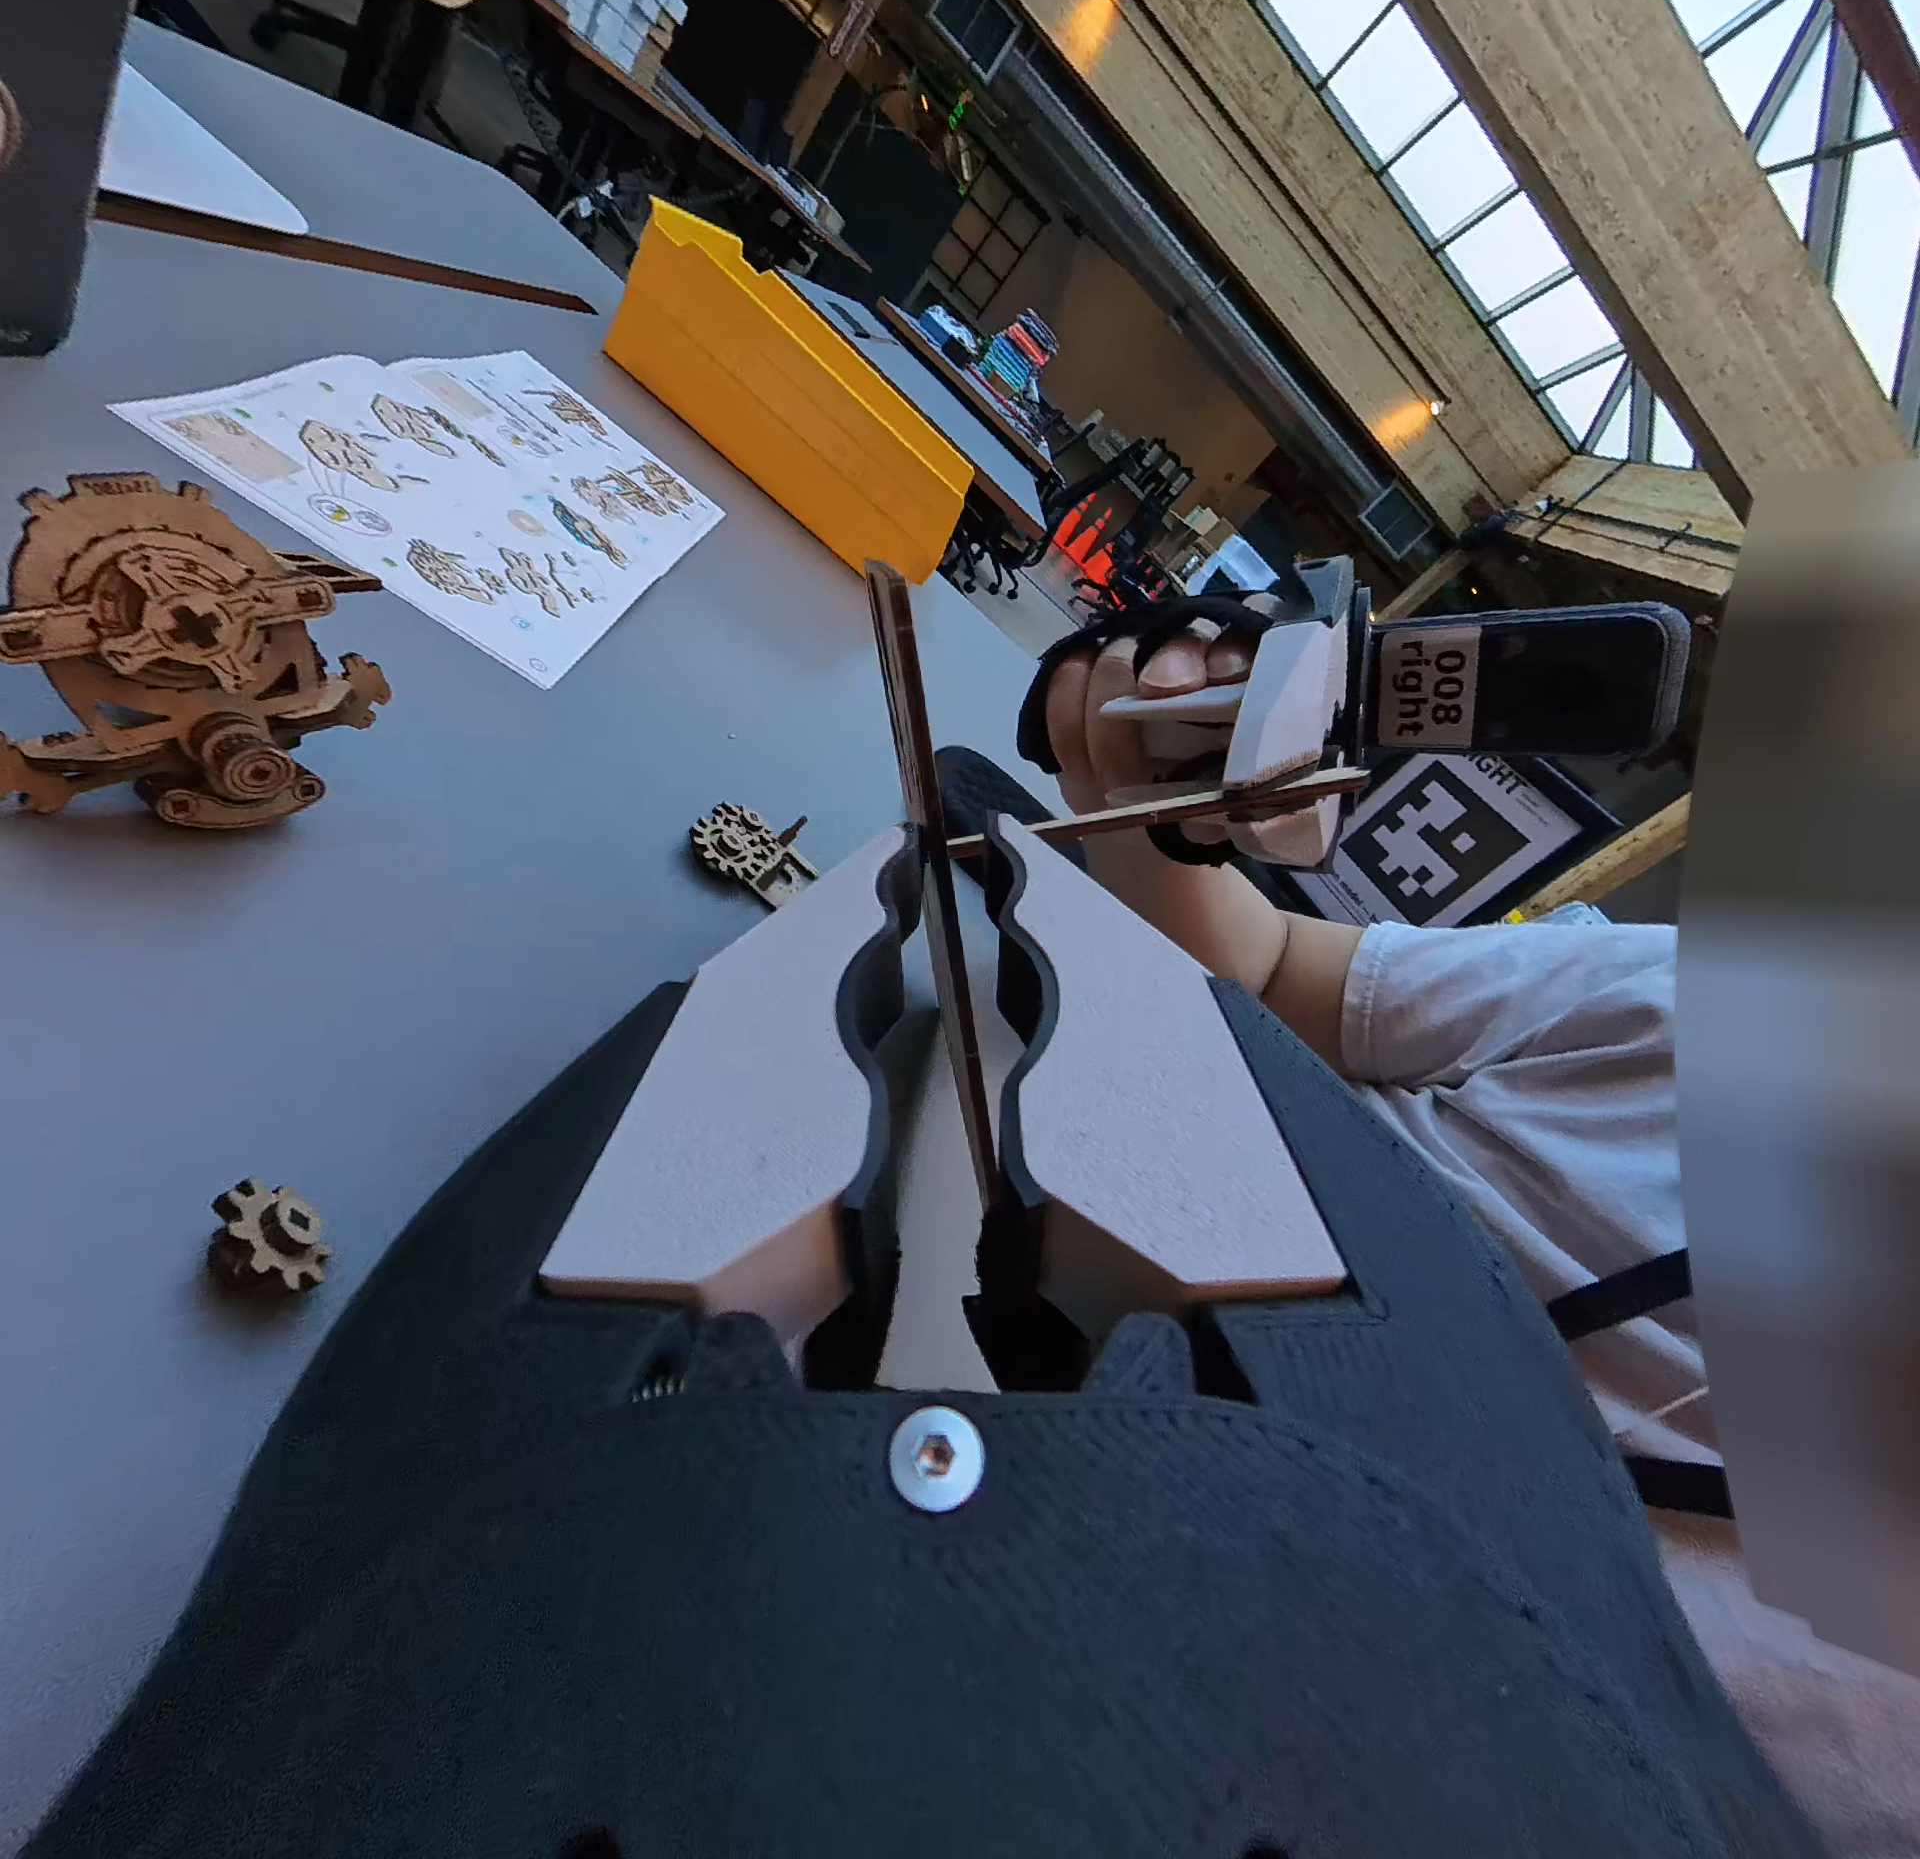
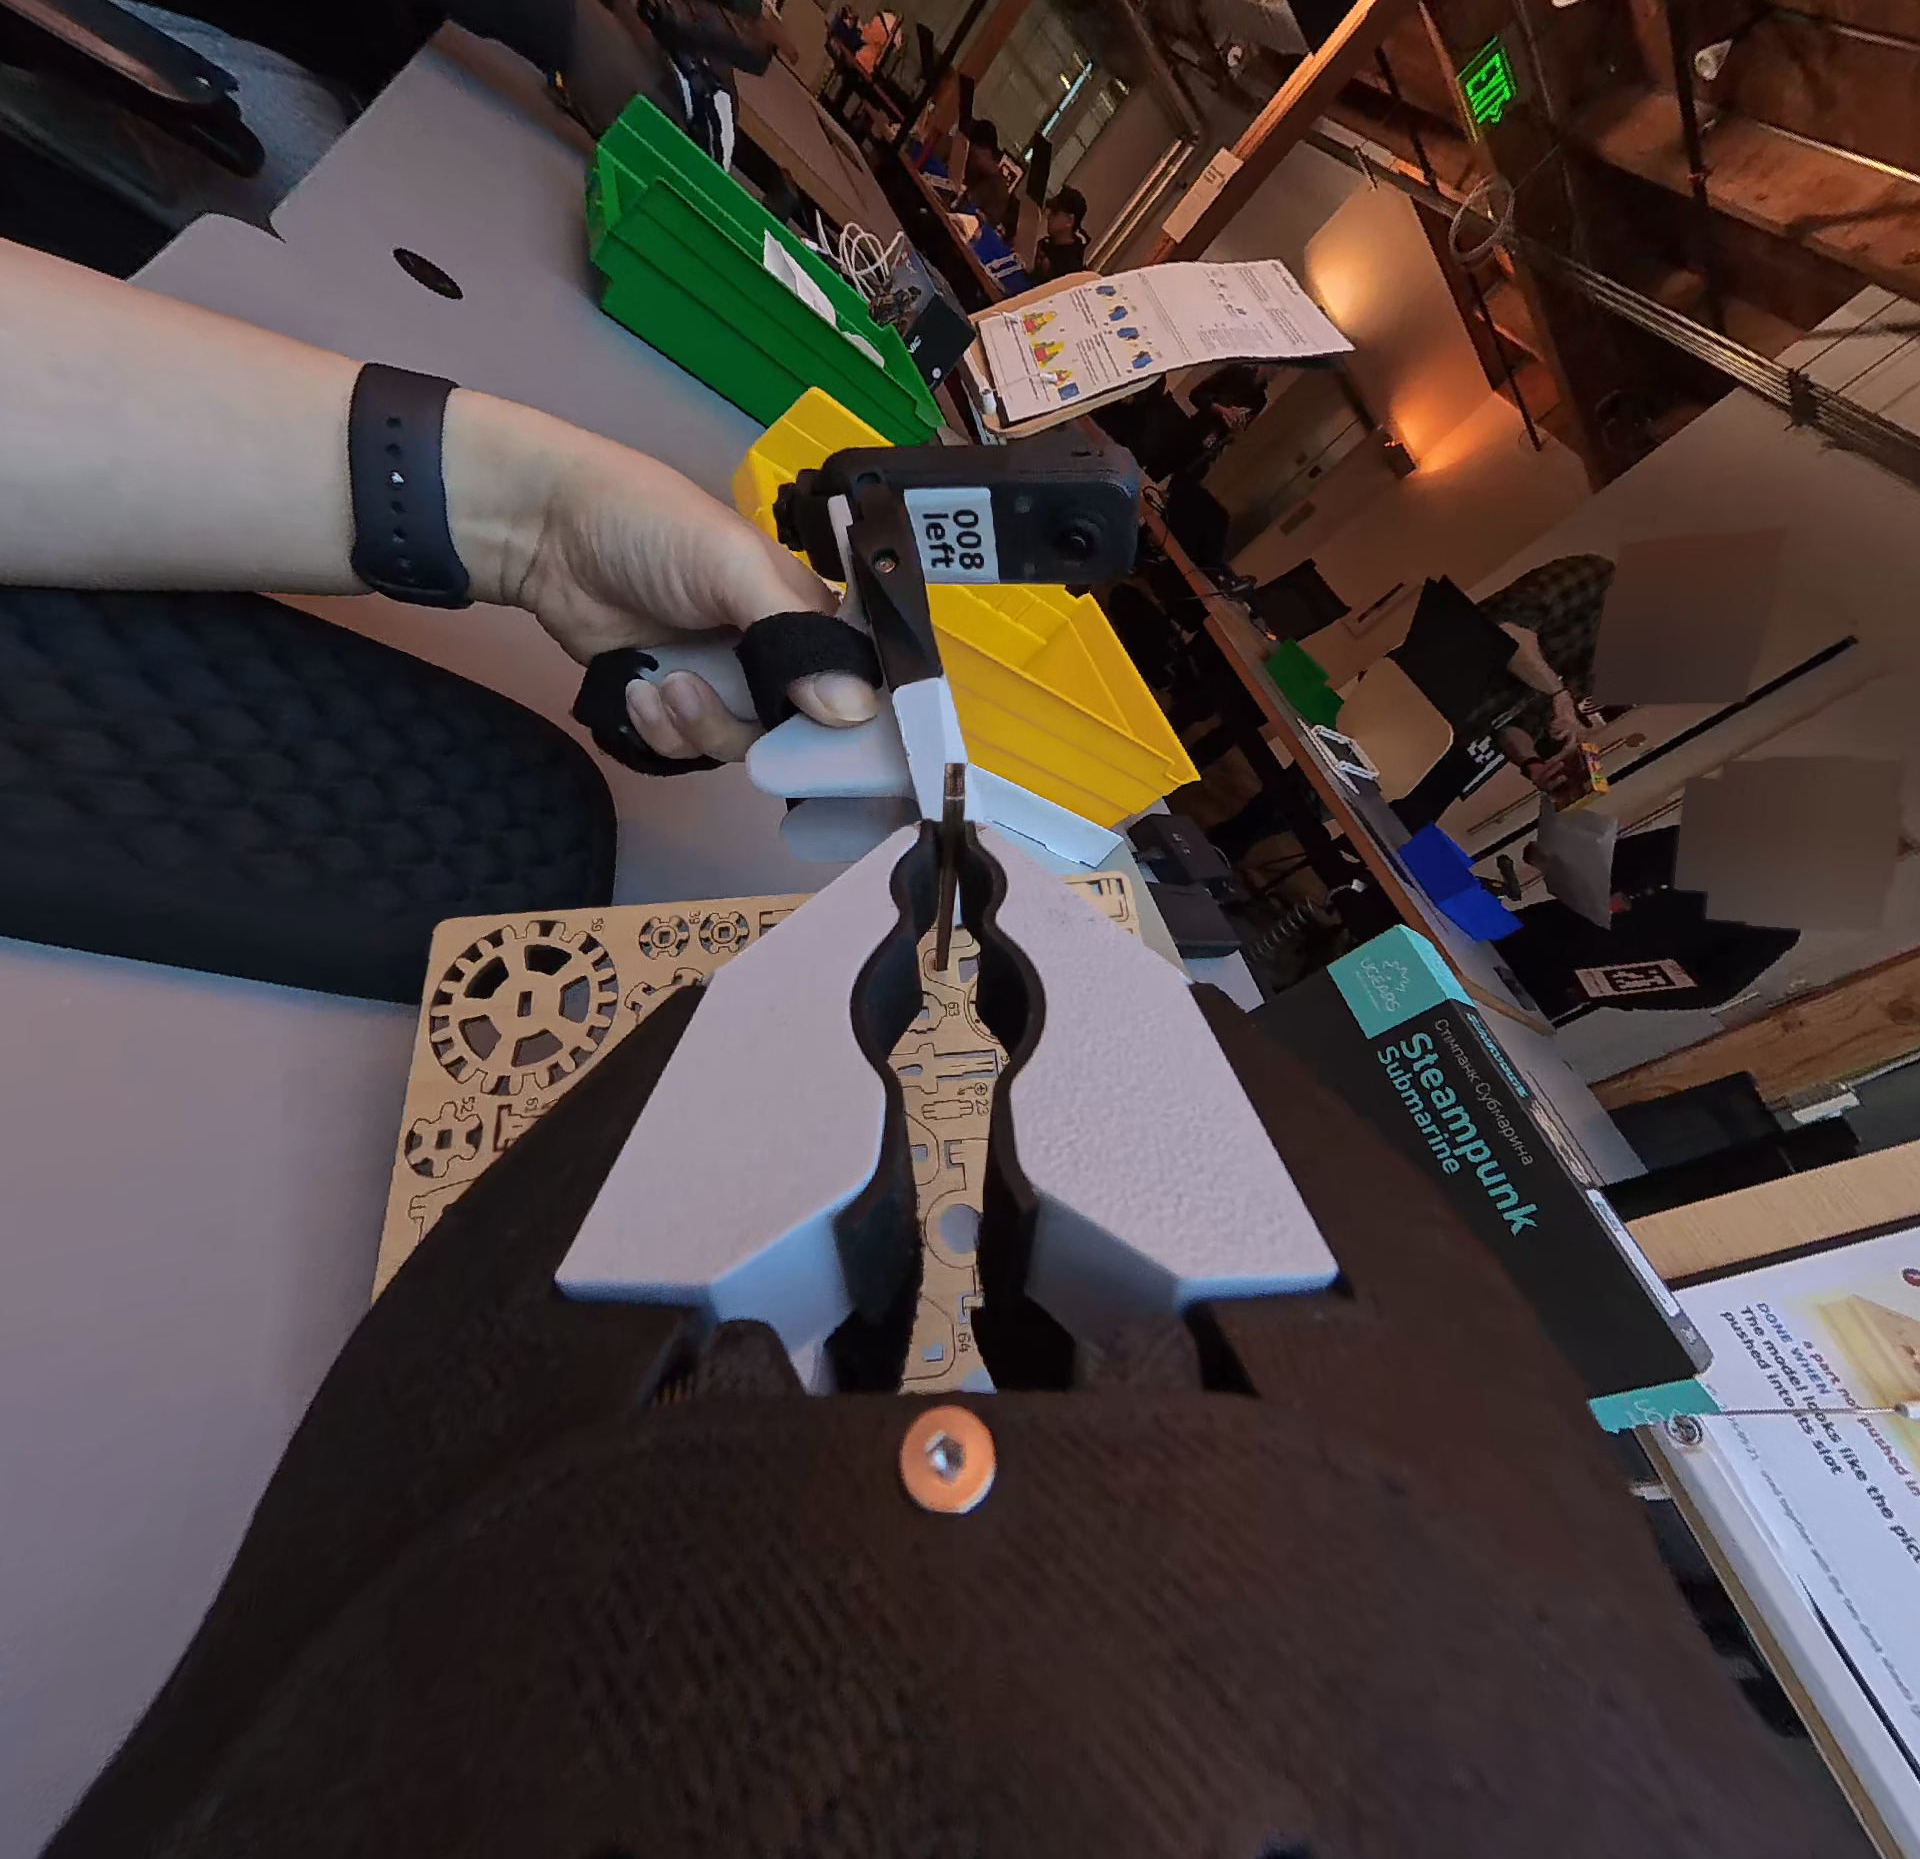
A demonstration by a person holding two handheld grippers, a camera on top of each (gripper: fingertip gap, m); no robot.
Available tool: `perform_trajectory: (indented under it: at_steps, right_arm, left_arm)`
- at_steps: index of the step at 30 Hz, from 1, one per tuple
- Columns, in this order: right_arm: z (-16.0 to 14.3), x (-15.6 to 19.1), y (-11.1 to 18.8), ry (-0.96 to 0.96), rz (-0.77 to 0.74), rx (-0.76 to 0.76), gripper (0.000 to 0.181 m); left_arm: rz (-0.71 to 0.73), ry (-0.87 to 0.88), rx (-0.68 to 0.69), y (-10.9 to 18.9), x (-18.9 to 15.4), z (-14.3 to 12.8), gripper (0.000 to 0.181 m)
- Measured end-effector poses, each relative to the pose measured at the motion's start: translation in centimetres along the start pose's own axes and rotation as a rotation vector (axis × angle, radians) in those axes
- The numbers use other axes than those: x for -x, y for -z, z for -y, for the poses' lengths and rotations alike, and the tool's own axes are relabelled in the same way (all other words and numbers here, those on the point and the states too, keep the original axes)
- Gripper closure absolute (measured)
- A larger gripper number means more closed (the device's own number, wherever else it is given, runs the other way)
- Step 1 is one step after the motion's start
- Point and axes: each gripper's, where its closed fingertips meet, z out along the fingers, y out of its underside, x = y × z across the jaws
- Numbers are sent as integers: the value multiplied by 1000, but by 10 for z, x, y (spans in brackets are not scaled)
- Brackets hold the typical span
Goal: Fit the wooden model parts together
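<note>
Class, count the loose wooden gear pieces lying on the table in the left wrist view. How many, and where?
2. One small gear lies near the left edge, close to the camera; one gear piece lies just left of the gripper's fingertips. Others may be hidden behind the gripper.

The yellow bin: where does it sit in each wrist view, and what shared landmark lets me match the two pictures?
Left wrist view: the yellow bin lies upper centre on the grey table, beyond the instruction sheet.
Right wrist view: it sits mid-frame, behind the left claw and below the green bin.
Shared landmark: the thin wooden strip pinched in the left claw, edge-on in both.
</note>
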Motion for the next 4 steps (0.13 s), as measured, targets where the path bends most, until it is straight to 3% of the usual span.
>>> perform_trajectory:
  at_steps: [4]
  right_arm:
    - [-2,3,2,9,4,-2,180]
  left_arm:
    - [26,-29,90,-8,3,-14,180]
